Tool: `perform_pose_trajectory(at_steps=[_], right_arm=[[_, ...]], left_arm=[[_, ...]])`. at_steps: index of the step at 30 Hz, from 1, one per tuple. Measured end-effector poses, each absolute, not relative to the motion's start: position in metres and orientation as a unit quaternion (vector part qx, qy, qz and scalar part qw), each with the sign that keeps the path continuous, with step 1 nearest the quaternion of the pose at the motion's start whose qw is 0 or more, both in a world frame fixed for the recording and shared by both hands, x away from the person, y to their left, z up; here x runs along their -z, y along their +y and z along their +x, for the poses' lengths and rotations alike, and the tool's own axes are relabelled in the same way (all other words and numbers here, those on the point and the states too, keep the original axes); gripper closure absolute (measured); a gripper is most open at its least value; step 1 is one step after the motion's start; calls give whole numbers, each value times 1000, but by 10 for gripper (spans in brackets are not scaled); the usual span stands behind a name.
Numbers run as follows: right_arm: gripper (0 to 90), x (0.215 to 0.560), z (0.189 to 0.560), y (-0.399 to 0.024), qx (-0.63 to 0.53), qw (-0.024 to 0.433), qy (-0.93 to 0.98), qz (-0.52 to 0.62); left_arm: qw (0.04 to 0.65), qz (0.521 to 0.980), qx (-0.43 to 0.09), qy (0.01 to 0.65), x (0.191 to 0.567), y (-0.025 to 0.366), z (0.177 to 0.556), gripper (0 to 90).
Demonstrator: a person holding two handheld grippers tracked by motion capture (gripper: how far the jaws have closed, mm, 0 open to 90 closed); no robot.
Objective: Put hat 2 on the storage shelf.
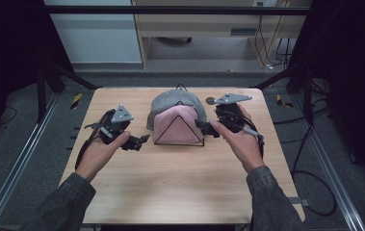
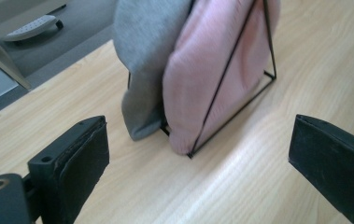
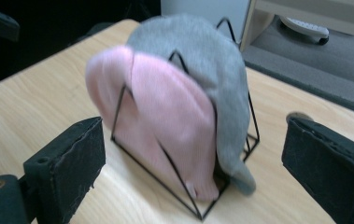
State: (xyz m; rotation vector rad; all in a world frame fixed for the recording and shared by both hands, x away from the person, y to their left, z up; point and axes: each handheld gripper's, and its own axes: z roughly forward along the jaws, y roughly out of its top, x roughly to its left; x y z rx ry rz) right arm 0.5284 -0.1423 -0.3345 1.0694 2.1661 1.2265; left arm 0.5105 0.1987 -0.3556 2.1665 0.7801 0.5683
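Note:
A black wire rack (image 1: 180,144) of triangular frames stands at the table's far middle. A pink knitted cloth (image 1: 177,127) hangs over its front frame and a grey cloth (image 1: 170,103) over the frame behind. My left gripper (image 1: 139,141) lies low on the table just left of the rack, open and pointing at it. My right gripper (image 1: 204,127) sits open just to its right. In the left gripper view the open left gripper (image 2: 202,158) faces the pink cloth (image 2: 212,60), the grey cloth (image 2: 149,46) and the rack (image 2: 233,115). The right gripper (image 3: 198,163) faces the pink cloth (image 3: 165,107) and the grey cloth (image 3: 212,60), with nothing between its pads.
The wooden table (image 1: 170,187) has bare room in front of the rack. Black frame struts (image 1: 50,72) rise at the far corners. Metal rails (image 1: 21,159) run along both sides on the floor, with cables (image 1: 310,183) at the right. A pale cabinet (image 1: 194,29) stands beyond.

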Motion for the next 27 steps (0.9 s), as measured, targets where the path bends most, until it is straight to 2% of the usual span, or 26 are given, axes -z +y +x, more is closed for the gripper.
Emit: perform_pose_trajectory(at_steps=[13, 19, 27], right_arm=[[109, 390, 506, -160, -413, 200, 795, 397], [112, 425, 492, -168, -398, 180, 802, 407], [115, 454, 484, -172, -385, 157, 809, 416]], left_arm=[[342, 860, -206, 319, 396, 216, 497, 46], [325, 865, -194, 330, 417, 231, 493, 46], [312, 868, -174, 344, 440, 243, 491, 46]])
